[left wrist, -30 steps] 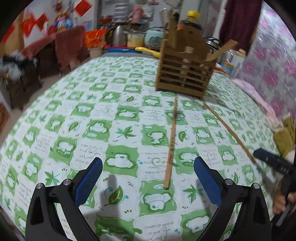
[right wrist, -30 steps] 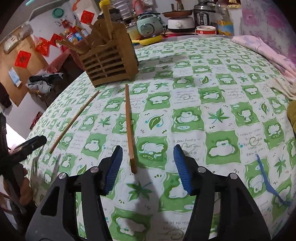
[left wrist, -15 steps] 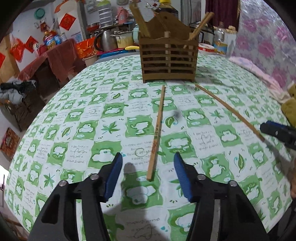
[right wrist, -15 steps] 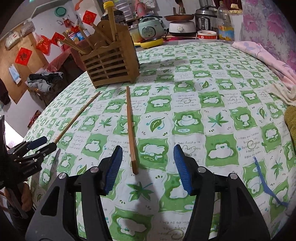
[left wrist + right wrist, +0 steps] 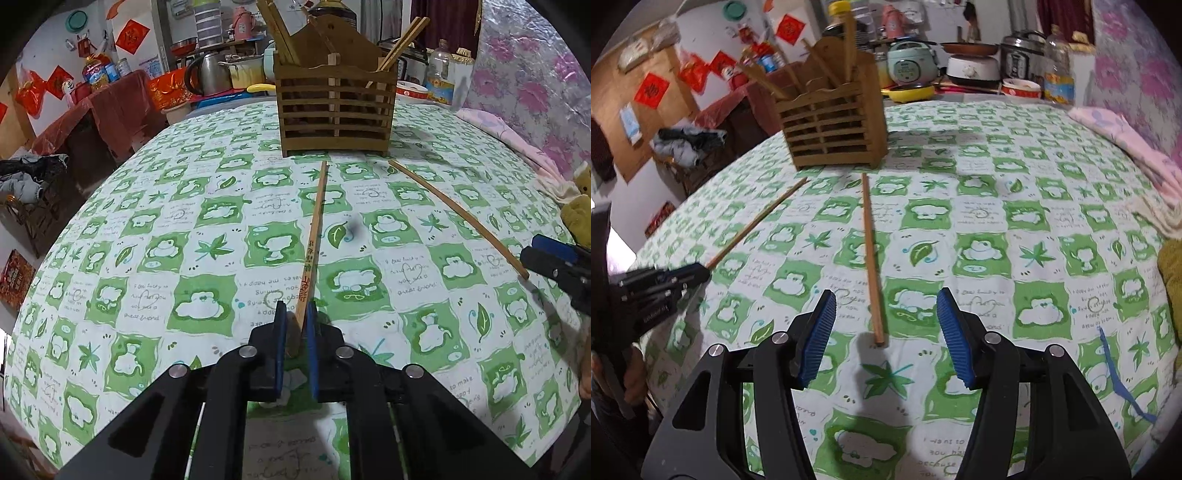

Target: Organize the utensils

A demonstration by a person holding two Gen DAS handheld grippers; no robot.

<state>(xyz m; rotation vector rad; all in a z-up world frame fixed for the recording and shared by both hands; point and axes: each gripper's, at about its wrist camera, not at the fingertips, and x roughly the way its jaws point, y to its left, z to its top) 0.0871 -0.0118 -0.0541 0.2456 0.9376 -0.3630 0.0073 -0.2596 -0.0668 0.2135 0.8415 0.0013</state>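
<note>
Left wrist view is filled by a table spread with a green-and-white checked cloth. A slatted wooden utensil holder is stood at the far side of it, with several chopsticks propped inside.

Two loose chopsticks are laid on the cloth, both running from near the holder's base toward the near edge. The printed chopstick is clamped at its near end by the left gripper, whose blue pads are drawn almost together on the stick. The thin chopstick is angled away to the right, its near tip just beside the right gripper.

In the right wrist view, the right gripper is held wide open with nothing between its pads; a chopstick is seen ending on the cloth between them.
</note>
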